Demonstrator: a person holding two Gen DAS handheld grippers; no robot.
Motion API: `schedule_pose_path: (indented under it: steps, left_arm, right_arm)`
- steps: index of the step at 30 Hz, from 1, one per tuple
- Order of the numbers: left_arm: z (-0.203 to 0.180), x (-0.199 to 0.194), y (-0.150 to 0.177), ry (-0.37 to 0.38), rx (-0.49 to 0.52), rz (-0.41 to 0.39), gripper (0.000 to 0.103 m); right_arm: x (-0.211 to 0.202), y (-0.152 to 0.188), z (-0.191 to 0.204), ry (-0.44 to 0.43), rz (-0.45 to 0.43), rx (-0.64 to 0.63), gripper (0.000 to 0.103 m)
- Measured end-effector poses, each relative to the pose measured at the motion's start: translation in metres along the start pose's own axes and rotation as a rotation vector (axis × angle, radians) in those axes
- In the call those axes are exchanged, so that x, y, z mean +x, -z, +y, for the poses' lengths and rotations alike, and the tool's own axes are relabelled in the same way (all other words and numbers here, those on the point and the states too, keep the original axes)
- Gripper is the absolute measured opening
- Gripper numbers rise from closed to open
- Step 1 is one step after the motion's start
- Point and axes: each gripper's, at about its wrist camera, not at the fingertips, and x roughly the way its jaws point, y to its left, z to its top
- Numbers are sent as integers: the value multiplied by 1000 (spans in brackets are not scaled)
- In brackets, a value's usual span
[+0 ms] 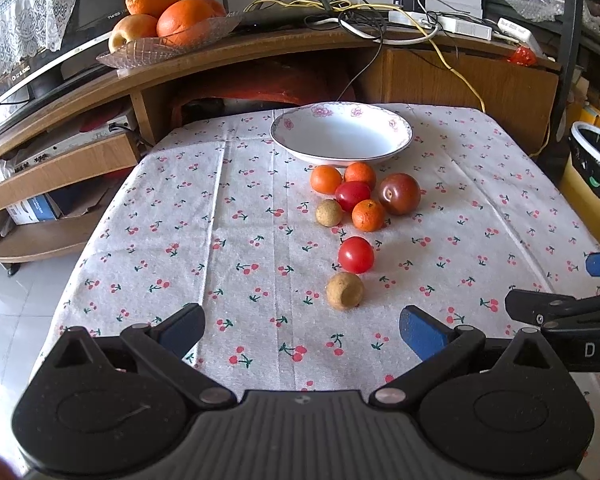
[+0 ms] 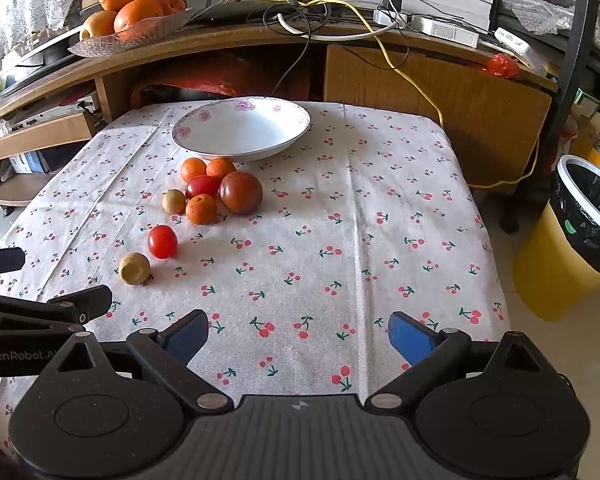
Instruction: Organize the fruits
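An empty white bowl (image 1: pixel 342 136) (pink flowers on its rim) sits upright; just before it cluster three small oranges (image 1: pixel 326 179), a tomato (image 1: pixel 353 195), a plum (image 1: pixel 399 193) and a brown longan (image 1: pixel 329 213), with another tomato (image 1: pixel 355 255) and longan (image 1: pixel 344 291) nearer.

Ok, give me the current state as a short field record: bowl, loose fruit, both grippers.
bowl: white, floral rim, holds nothing, at the far end of the cloth
loose fruit: eight pieces on the cloth in front of the bowl
nearest piece: tan longan, red tomato just beyond it
left gripper: open, holding nothing
right gripper: open, holding nothing
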Motion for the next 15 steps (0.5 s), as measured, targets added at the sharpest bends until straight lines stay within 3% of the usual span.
schedule_pose_path:
  steps: [6, 15]
  left_arm:
    - [1, -1, 1, 5, 4, 7, 103]
    - [-10, 5, -9, -2, 92, 22, 103]
  right_arm:
    - [-2, -1, -3, -13, -2, 4, 91]
    - [-8, -15, -5, -70, -22, 22, 89]
